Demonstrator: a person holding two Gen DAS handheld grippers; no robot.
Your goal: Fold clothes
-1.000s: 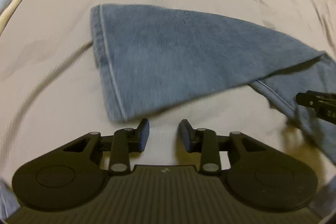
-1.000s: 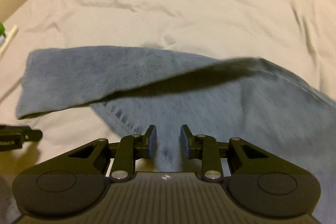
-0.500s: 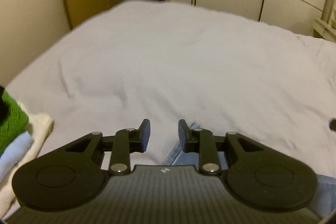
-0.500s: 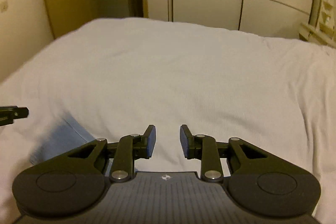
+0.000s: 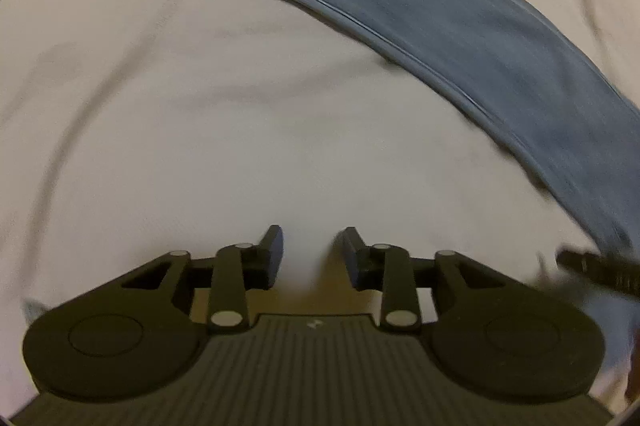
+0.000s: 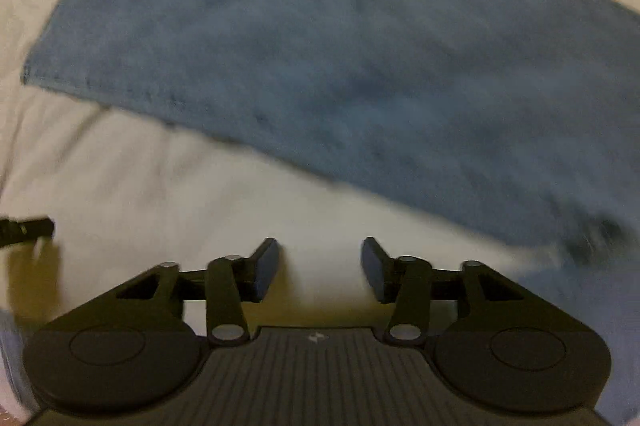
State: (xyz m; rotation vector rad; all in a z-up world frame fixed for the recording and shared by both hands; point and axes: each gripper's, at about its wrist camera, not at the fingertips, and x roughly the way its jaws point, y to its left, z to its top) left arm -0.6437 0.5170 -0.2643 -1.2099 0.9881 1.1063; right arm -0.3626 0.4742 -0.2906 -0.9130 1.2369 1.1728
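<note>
Blue jeans (image 6: 360, 66) lie flat across a wrinkled white sheet (image 5: 200, 126), ahead of both grippers, left (image 5: 311, 252) and right (image 6: 320, 266), each hovering spread apart and empty.

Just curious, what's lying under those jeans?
The jeans lie on a pale bedsheet, which shows all around them. Whatever sits directly beneath the denim is covered, so I cannot tell. Both pairs of fingers are open and empty.
</note>
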